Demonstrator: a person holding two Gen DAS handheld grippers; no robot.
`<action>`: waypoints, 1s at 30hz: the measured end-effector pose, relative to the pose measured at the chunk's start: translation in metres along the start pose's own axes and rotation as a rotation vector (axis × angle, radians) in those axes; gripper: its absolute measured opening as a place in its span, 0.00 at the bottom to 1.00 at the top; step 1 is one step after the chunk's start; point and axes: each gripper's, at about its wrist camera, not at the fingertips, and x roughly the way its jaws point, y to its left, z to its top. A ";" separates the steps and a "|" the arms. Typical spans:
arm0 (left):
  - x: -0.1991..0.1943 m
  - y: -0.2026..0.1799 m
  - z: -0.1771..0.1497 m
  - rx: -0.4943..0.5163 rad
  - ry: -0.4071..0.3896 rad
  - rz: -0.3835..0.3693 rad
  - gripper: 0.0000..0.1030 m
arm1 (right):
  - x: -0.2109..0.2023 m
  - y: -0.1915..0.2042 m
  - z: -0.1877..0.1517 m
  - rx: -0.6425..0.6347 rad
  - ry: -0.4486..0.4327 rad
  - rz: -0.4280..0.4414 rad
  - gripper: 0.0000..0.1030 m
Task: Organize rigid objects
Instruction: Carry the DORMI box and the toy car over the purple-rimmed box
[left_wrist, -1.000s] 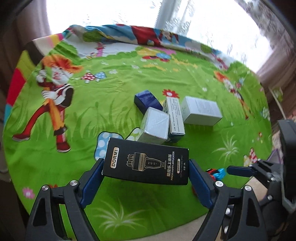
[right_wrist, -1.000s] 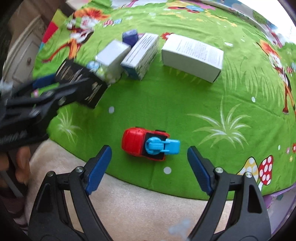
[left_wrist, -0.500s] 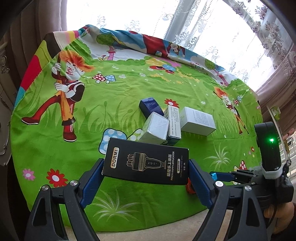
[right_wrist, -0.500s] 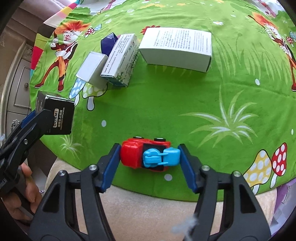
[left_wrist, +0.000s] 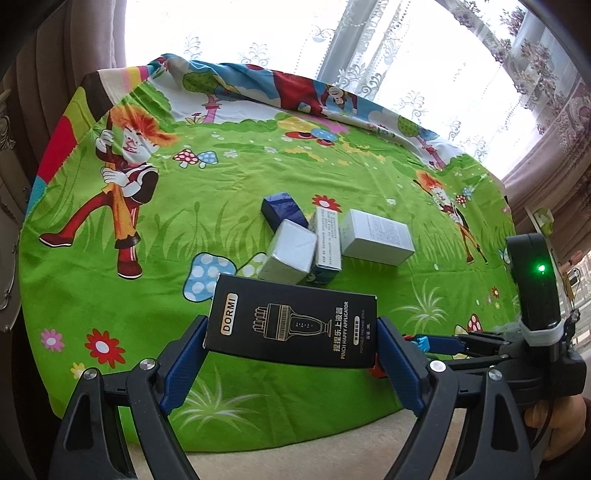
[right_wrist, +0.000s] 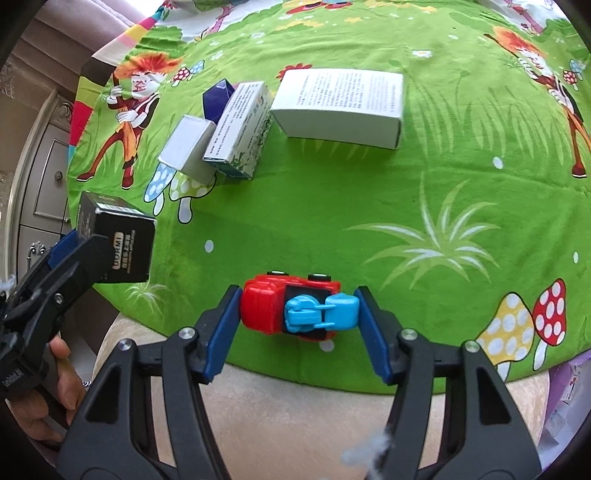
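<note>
My left gripper (left_wrist: 291, 332) is shut on a black DORMI box (left_wrist: 291, 325) by its two short ends and holds it above the near part of the green cartoon cloth (left_wrist: 147, 258). My right gripper (right_wrist: 299, 306) points steeply down, shut on a red and blue toy car (right_wrist: 273, 306) at the cloth's near edge, one pad on the red end and one on the blue end. Beyond lie a dark blue box (left_wrist: 284, 212), a silver-white box (left_wrist: 290, 254), a printed green-and-white box (left_wrist: 327, 240) and a larger white box (left_wrist: 376, 238), clustered together.
The cloth ends near me on a beige surface (right_wrist: 295, 406). A pale cabinet (right_wrist: 40, 177) stands left of it. Lace curtains (left_wrist: 369, 55) hang behind the far edge. A purple package (right_wrist: 569, 387) lies at the right rim. A hand (right_wrist: 62, 387) holds the left gripper.
My right gripper's jaws have come in from wide open around the toy car until both pads touch it. The left gripper still holds the black box.
</note>
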 end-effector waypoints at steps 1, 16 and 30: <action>-0.001 -0.002 0.000 0.002 0.000 -0.001 0.86 | -0.003 -0.001 -0.001 -0.001 -0.006 -0.002 0.63; -0.014 -0.049 -0.005 0.080 0.000 -0.047 0.86 | -0.062 -0.044 -0.031 0.086 -0.116 0.033 0.63; -0.013 -0.119 -0.009 0.204 0.027 -0.118 0.86 | -0.117 -0.154 -0.092 0.273 -0.198 -0.028 0.63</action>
